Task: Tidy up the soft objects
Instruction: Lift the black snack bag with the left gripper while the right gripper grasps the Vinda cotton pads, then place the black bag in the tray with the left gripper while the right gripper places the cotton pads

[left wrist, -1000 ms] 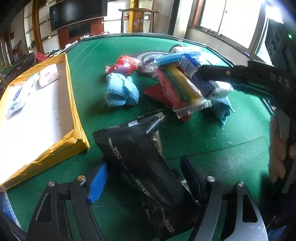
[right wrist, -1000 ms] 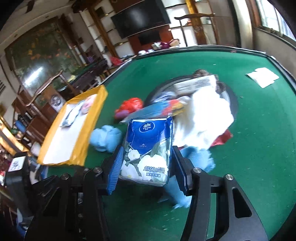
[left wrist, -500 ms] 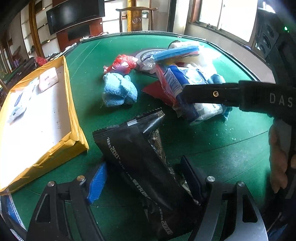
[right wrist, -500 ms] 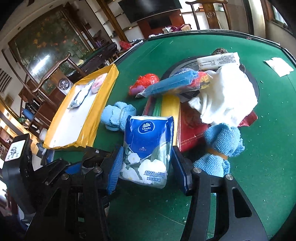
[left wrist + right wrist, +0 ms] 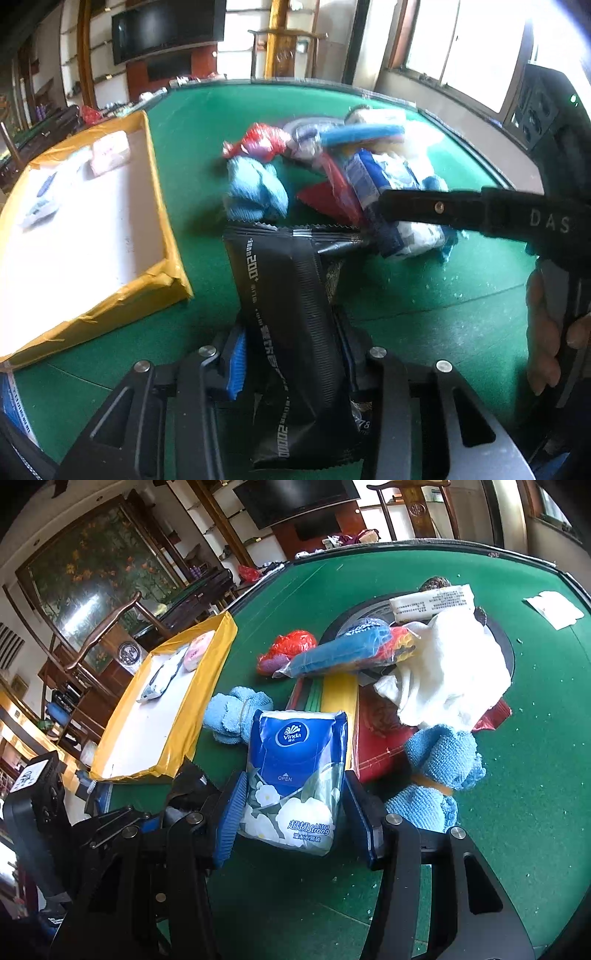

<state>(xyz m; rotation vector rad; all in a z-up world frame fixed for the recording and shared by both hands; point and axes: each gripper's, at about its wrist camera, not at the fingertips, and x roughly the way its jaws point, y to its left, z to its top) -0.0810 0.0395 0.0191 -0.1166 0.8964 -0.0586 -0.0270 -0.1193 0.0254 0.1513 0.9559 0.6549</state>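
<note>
A black crinkled packet (image 5: 288, 288) stands between the blue pads of my left gripper (image 5: 291, 354). Its jaws are closing and the pads press on the packet's sides, low over the green table (image 5: 424, 295). My right gripper (image 5: 295, 812) is shut on a blue and white tissue pack (image 5: 295, 760), held just above the table in front of the pile. In the left wrist view one black finger of the right gripper crosses the tissue pack (image 5: 391, 177). A person's hand (image 5: 546, 332) holds the right gripper's handle.
A yellow-rimmed tray (image 5: 207, 686) with two small packs lies to the left. The pile holds two blue towels (image 5: 439, 760) (image 5: 236, 716), a white cloth (image 5: 450, 672), a red bag (image 5: 291, 646), a blue bagged pack (image 5: 343, 653) and a flat pack of coloured cloths (image 5: 340, 701).
The left jaws have drawn in onto the black packet, which now stands straighter between the pads. The right gripper with the tissue pack has come back from the pile toward the left gripper.
</note>
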